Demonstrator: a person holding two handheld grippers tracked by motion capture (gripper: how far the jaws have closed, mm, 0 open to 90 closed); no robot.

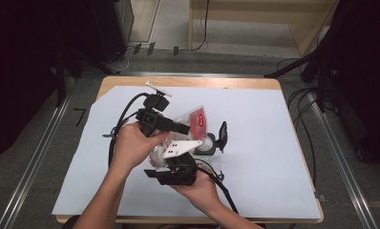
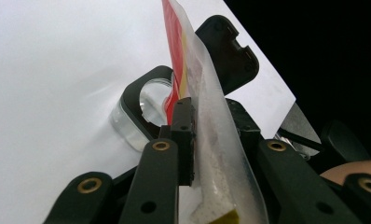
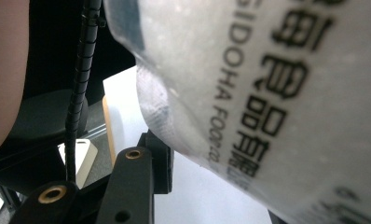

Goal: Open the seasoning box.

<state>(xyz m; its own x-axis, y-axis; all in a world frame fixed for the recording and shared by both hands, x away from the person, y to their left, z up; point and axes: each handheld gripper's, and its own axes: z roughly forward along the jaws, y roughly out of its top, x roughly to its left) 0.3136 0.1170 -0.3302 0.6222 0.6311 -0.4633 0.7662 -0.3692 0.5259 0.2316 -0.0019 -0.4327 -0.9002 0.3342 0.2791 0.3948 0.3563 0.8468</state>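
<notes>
Above the middle of the surface (image 1: 274, 143), both hands held a clear plastic packet (image 1: 197, 121) with red printing between them. The left tool (image 2: 200, 140) was clamped on the packet's thin edge, its jaws pressed flat against the film in the left gripper view. In the right gripper view the right tool (image 3: 211, 168) had the packet's printed side lying across it; one jaw touched the film, but the other jaw was hidden, so I could not tell whether it was closed on the packet.

Just right of the packet, on the surface, lay a small clear container (image 1: 208, 143) with a black rim and its black lid (image 1: 222, 136) standing open.

The step seemed to be tearing or pulling the packet open. To do it well, the left tool should stay firm near the edge, and the right should bite close beside it, so the film parted cleanly over the container without spilling.
</notes>
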